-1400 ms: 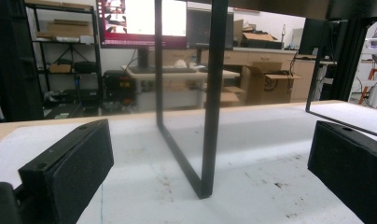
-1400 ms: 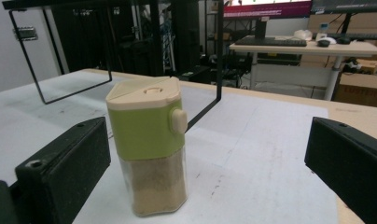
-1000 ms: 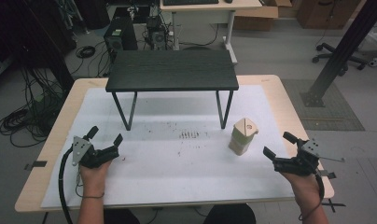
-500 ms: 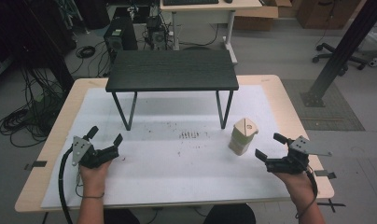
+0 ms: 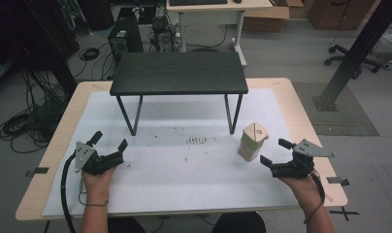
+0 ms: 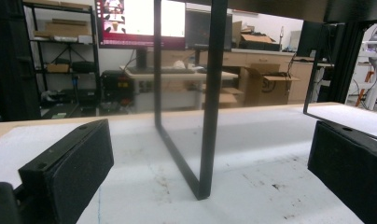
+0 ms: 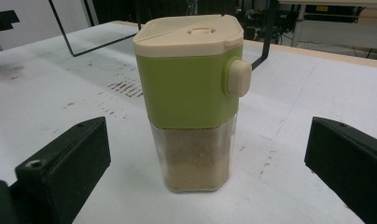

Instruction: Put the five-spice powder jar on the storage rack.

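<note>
A seasoning dispenser [image 5: 252, 141] with a cream lid, a green upper body and a clear base holding tan granules stands upright on the white mat, right of centre. In the right gripper view the dispenser [image 7: 193, 93] stands just ahead, centred between the two jaws and touching neither. My right gripper [image 5: 274, 151] is open, just right of it, pointing left at it. On the left side of the mat my left gripper [image 5: 109, 141] rests open, with nothing between its jaws. In its own view the left gripper [image 6: 210, 154] faces a black table leg [image 6: 210, 116].
A small black table [image 5: 179, 73] on thin metal legs stands on the white mat [image 5: 184, 170] behind both grippers. Dark specks [image 5: 199, 140] mark the mat in front of it. Desks, cables and an office chair lie beyond the wooden tabletop.
My right gripper has moved left toward the dispenser and turned to face it. The left gripper has stayed put.
</note>
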`<state>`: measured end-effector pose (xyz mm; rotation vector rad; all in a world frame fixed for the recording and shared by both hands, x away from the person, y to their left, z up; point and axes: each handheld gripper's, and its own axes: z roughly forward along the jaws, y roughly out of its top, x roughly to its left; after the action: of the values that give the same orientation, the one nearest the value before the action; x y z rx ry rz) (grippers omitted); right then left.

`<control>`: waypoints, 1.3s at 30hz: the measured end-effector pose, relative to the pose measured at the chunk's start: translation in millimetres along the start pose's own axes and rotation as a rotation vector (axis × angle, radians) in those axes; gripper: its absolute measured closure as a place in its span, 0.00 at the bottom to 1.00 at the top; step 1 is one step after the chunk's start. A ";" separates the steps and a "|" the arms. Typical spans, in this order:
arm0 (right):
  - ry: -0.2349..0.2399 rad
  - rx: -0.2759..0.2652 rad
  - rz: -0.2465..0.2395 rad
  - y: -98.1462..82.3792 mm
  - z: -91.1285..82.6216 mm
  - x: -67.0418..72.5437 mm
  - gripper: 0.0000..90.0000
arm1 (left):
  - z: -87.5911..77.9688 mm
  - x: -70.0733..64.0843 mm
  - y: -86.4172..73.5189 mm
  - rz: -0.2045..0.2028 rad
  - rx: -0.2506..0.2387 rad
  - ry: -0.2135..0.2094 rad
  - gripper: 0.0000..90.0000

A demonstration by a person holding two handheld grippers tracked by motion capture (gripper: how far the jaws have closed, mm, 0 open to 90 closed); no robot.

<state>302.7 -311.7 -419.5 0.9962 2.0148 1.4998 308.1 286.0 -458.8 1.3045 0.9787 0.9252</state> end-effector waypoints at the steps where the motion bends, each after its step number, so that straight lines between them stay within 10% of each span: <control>1: 0.001 0.001 0.000 0.1 0.5 -0.1 0.00 | 0.0 0.1 0.0 0.001 0.000 0.000 0.00; 39: 0.017 0.029 -0.004 1.3 33.6 4.8 0.00 | -0.1 0.4 0.2 -0.003 -0.006 -0.008 0.00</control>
<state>323.7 -286.7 -428.6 0.9936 2.0543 1.4862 308.1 286.4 -458.7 1.3008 0.9705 0.9192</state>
